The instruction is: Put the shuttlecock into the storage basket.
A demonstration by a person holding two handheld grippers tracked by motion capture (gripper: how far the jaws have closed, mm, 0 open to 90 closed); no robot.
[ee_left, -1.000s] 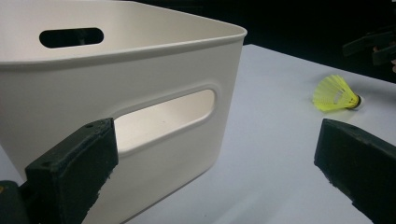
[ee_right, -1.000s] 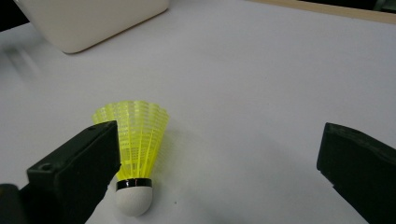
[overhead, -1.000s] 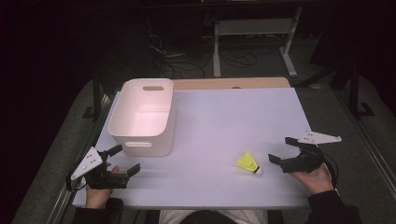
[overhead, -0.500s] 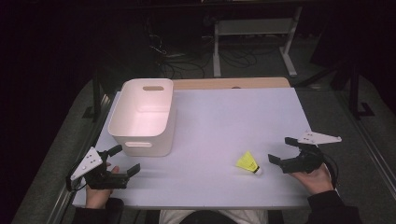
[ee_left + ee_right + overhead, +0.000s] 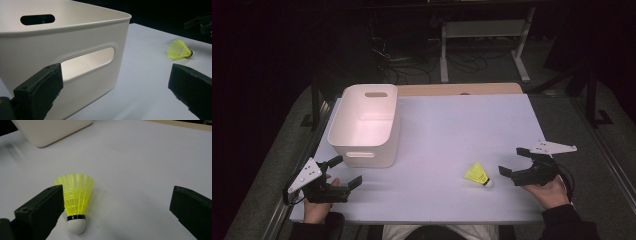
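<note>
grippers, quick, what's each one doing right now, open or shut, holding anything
Left gripper: open, holding nothing, beside the white bin.
Right gripper: open, holding nothing, next to the yellow shuttlecock.

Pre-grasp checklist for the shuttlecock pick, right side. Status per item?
1. Right tool open: ok, jaws wide apart.
2. Shuttlecock lined up: not ok, it lies near the left jaw in the right gripper view, off centre.
3. Shuttlecock free: ok, lying on the table, nothing touching it.
4. Bin ready: ok, upright, nothing seen inside.
5. Left tool out of the way: ok, open beside the bin's near wall.
</note>
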